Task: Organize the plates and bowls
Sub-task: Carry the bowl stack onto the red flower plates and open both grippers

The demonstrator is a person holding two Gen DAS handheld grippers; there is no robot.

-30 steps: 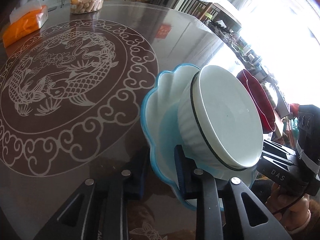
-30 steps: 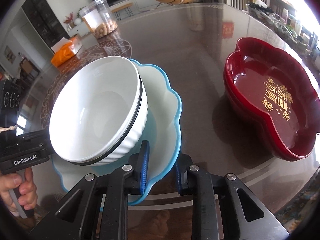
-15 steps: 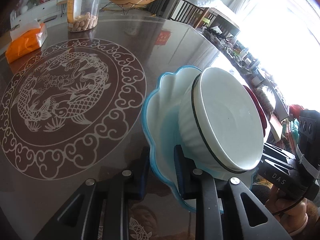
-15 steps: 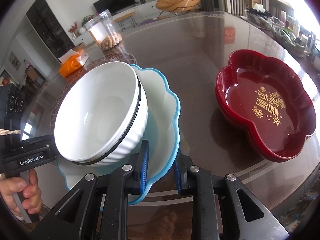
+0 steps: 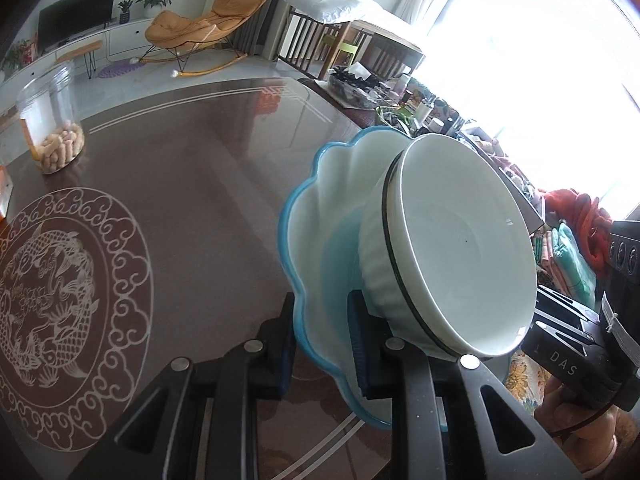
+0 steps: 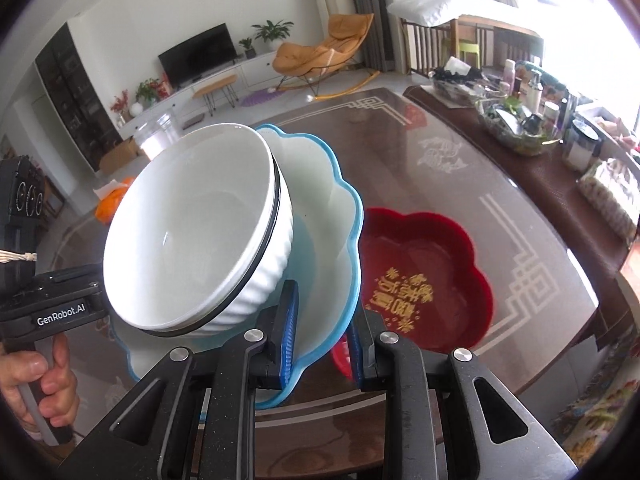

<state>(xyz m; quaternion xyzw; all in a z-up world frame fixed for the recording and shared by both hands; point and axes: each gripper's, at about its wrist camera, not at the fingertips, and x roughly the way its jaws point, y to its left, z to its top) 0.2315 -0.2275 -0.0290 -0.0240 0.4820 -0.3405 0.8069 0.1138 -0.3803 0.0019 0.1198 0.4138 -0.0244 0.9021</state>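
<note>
Living room with television (image 6: 197, 56) and orange lounge chair (image 6: 320, 53), glass-topped brown table (image 5: 208, 184) with white fish pattern, blue-rimmed plate (image 6: 328, 208) carrying white bowl (image 6: 192, 232) above the table, left tongs (image 5: 320, 344) and right tongs (image 6: 322, 334) each pinching the plate rim, red dish (image 6: 424, 276) with gold characters, "GenRobot.AI" on left handle, "DAS" on right.

Bright daylight flooded through the window (image 5: 540, 60); an orange lounge chair (image 6: 320, 54) and a dark television (image 6: 198, 56) stood by white walls.
</note>
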